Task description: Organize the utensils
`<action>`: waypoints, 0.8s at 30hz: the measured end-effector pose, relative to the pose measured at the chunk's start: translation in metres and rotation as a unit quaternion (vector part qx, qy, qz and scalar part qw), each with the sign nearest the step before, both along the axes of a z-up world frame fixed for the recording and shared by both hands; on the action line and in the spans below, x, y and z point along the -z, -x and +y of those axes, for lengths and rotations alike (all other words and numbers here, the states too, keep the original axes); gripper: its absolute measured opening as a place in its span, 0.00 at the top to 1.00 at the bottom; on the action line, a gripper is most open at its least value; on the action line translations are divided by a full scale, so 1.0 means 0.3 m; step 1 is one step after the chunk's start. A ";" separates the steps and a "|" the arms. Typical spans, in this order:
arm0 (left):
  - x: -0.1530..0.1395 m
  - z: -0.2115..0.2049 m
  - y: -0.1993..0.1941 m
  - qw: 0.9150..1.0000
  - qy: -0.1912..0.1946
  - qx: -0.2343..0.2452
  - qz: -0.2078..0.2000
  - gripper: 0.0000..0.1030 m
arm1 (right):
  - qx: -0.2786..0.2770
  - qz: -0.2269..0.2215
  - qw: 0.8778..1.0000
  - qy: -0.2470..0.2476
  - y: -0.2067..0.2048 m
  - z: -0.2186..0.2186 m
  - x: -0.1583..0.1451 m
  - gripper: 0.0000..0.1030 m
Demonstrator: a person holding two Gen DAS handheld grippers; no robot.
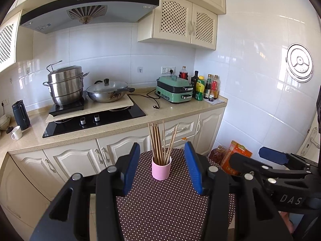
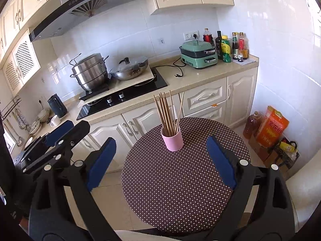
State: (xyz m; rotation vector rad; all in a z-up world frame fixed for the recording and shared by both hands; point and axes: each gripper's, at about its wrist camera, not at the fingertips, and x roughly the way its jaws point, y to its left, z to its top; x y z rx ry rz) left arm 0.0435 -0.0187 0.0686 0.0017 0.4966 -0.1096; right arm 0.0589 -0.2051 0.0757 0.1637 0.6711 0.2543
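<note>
While both grippers hang over the near edge of the round table (image 2: pixel 180 190) with its brown polka-dot cloth, neither holds anything. The left gripper (image 1: pixel 162 168) has its blue pads (image 1: pixel 131 166) parted with a clear gap between them, and the right gripper (image 2: pixel 162 160) stands wider apart, empty as well.

Farther in, toward the table's far edge, a pink cup (image 2: pixel 172 139) stands upright with a bundle of wooden chopsticks (image 2: pixel 167 112) fanning out of its top. In the left wrist view the cup sits between the two pads but beyond them, untouched.

Only the right wrist view takes in the whole tabletop and, at the far left, a rack of hanging ladles (image 2: pixel 14 118) beside stacked bowls. The left wrist view alone shows a round vent cover (image 1: pixel 299 62) on the right wall.

Beyond the table, both views show the counter (image 1: pixel 160 110) with a steel steamer pot (image 1: pixel 65 85), a lidded wok (image 1: pixel 109 91), a green electric cooker (image 1: pixel 174 89) and a row of bottles (image 1: pixel 206 87) at the far right.
</note>
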 end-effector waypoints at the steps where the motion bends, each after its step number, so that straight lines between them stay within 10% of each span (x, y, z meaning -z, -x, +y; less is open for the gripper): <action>1: 0.002 0.001 -0.002 1.000 0.001 0.000 0.001 0.55 | 0.000 0.000 1.000 0.000 -0.001 0.001 0.001 0.13; 24: 0.001 -0.008 0.002 1.000 -0.007 -0.010 0.001 0.55 | 0.000 -0.001 1.000 -0.009 0.002 0.005 0.020 0.13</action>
